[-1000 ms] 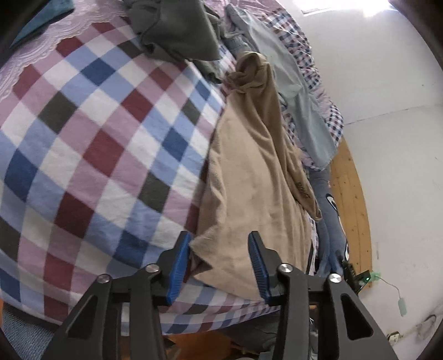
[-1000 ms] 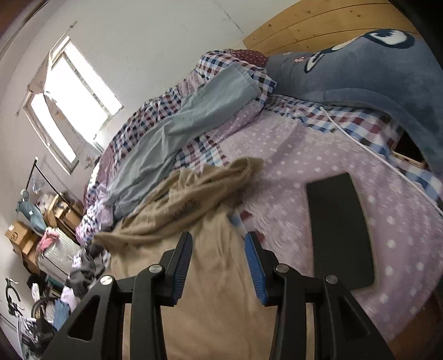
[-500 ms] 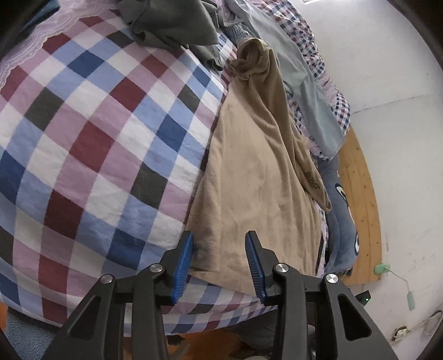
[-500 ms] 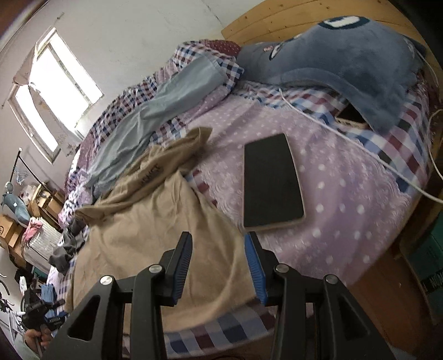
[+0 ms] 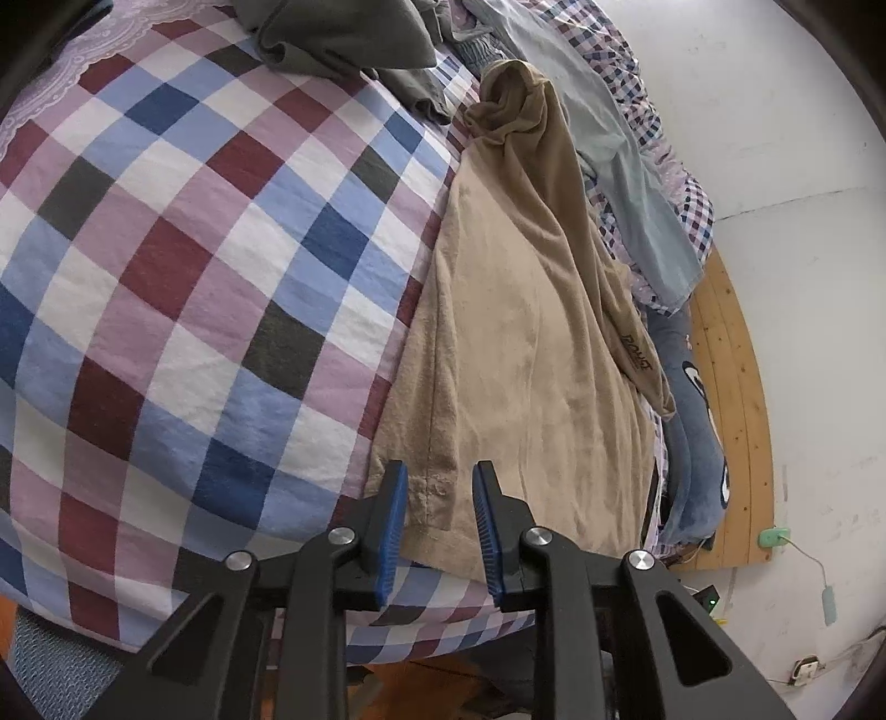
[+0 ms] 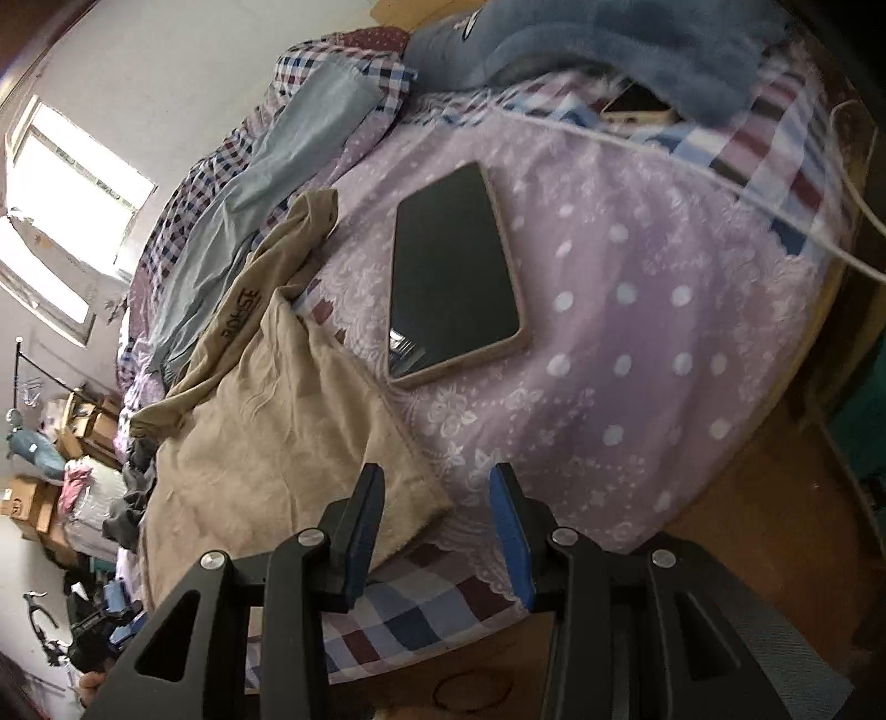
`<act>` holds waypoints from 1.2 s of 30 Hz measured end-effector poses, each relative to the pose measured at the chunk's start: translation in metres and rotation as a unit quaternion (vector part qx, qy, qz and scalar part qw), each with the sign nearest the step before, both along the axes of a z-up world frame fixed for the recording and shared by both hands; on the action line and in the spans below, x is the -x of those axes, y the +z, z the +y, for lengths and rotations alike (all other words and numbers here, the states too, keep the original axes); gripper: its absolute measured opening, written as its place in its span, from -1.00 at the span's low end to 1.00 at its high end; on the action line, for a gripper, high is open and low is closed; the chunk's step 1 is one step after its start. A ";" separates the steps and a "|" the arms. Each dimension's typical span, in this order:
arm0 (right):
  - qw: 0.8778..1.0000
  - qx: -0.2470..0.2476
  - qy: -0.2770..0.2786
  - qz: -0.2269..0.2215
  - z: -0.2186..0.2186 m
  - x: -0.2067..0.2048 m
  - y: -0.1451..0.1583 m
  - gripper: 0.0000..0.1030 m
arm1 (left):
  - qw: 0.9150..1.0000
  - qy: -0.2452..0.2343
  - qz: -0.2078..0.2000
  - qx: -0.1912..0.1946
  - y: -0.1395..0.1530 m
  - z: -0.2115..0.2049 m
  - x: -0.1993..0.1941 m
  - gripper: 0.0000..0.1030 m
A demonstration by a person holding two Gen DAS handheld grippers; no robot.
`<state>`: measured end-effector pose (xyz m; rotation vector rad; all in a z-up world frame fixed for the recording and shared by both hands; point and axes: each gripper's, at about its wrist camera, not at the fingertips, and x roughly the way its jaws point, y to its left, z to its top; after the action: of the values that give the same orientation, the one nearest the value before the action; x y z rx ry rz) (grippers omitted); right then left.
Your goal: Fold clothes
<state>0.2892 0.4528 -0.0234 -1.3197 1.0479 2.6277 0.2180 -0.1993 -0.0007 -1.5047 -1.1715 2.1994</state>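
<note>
Where the tan brushed-cotton garment [image 5: 515,332] lies spread lengthwise on the bed, its hem reaches the near edge of the mattress, over a checked bedspread of blue, maroon, lilac and white squares [image 5: 183,266]. Left gripper [image 5: 438,526]: black frame with blue-padded fingers [image 5: 394,520], jaws parted to a moderate gap, one finger on each side of the garment's stitched hem near its left corner; whether the pads press the cloth cannot be told. Right gripper [image 6: 437,531]: jaws set wide, its left finger over the garment's [image 6: 288,437] right hem corner, its right finger over the lilac lace-trimmed cover with white dots [image 6: 637,343]; nothing is held. A folded strip of the garment, running along its far side, carries dark printed lettering [image 5: 635,351], seen also from the right wrist [image 6: 239,314]; the letters are too distorted to read with certainty. A dark flat tablet with a pale rim [image 6: 451,274] rests screen-up on the lilac cover, just beside the garment's right edge. Behind the garment lie a pale blue-grey pair of trousers [image 5: 626,160] on small-check bedding, and a crumpled dark grey garment [image 5: 343,39] at the far left. A blue plush toy [image 6: 609,39] rests against the wooden headboard [image 5: 731,399]. A white cable [image 6: 664,155] crosses the cover near the toy.
</note>
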 end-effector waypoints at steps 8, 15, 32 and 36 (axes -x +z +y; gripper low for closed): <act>1.000 0.015 0.022 -0.004 -0.013 0.008 -0.005 -0.16 | 0.999 0.031 0.008 -0.013 0.003 -0.020 -0.012 0.08; 0.999 0.014 0.029 -0.007 -0.021 0.014 -0.006 -0.16 | 0.999 0.024 0.000 0.031 0.005 -0.014 -0.012 0.23; 0.996 -0.049 0.064 0.026 -0.042 0.013 0.013 -0.94 | 0.998 0.052 0.028 0.021 0.013 -0.023 -0.018 -0.95; 0.994 -0.068 0.054 0.071 -0.047 -0.004 0.042 -0.96 | 0.997 0.063 0.051 0.014 0.025 -0.028 -0.026 -0.96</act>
<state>0.2935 0.4060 0.0191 -1.2098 0.8146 2.8513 0.2441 -0.2270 0.0244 -1.3456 -1.2405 2.3523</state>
